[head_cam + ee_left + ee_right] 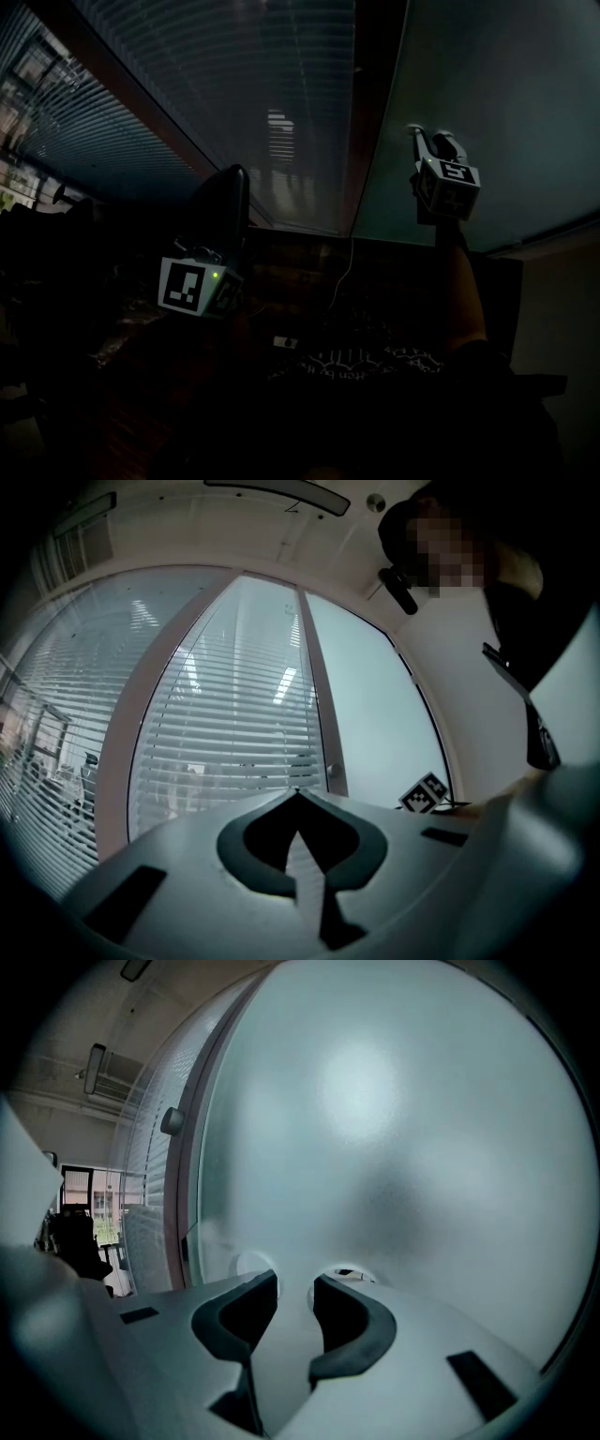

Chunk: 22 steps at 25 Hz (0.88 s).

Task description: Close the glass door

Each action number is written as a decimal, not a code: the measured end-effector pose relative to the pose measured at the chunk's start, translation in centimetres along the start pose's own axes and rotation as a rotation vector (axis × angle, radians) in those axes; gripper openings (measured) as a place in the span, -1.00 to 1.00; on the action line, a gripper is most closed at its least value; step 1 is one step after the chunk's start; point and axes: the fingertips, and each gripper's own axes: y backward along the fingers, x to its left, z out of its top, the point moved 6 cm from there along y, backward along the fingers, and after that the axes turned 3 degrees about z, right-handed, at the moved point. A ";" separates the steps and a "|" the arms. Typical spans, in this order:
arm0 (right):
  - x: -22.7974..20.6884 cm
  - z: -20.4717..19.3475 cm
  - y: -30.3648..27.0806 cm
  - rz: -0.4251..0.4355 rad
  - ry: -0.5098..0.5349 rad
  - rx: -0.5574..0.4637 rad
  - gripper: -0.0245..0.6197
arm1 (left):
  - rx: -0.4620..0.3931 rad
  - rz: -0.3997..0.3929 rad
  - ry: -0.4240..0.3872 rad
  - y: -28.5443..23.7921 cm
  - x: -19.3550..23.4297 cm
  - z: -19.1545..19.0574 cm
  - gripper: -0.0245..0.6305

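The frosted glass door fills the upper right of the head view, and a dark frame post borders it on the left. My right gripper is raised to the pane, its tips at or very near the glass. In the right gripper view the door covers nearly everything, and the right gripper stands open with nothing between its dark pads. My left gripper hangs lower at the left, away from the door. In its own view the left gripper has its tips together, holding nothing.
Glass walls with horizontal blinds run to the left of the door. A black chair back rises behind the left gripper. A thin cable hangs below the frame post. A round knob sits on the frame.
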 end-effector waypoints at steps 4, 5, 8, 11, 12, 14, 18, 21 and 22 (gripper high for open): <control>-0.2 0.1 -0.3 0.000 -0.002 0.000 -0.55 | 0.000 0.003 -0.005 -0.1 0.1 0.1 -0.92; -0.3 0.2 -0.4 -0.001 -0.003 -0.001 -0.55 | 0.001 0.002 -0.006 -0.1 0.0 0.2 -0.92; -0.4 0.3 -0.4 -0.001 -0.005 -0.003 -0.55 | 0.000 0.002 -0.007 0.1 -0.1 0.3 -0.92; -0.4 0.2 -0.4 -0.001 -0.005 -0.003 -0.55 | -0.001 0.001 -0.008 0.2 -0.1 0.2 -0.92; -0.4 0.2 -0.5 -0.001 -0.005 -0.003 -0.55 | -0.001 0.001 -0.008 0.3 -0.2 0.2 -0.92; -0.4 0.1 -0.7 0.002 -0.006 -0.001 -0.55 | 0.000 0.001 -0.011 0.3 -0.2 0.2 -0.92; -0.6 0.1 -0.9 0.002 -0.006 -0.002 -0.55 | -0.001 0.007 -0.015 0.3 -0.1 0.2 -0.92; -0.8 -0.1 -1.2 0.003 -0.008 -0.004 -0.55 | 0.000 0.015 -0.016 0.5 -0.1 0.0 -0.92; -0.8 -0.1 -1.2 0.004 -0.008 -0.004 -0.55 | 0.001 0.018 -0.016 0.5 0.0 -0.1 -0.92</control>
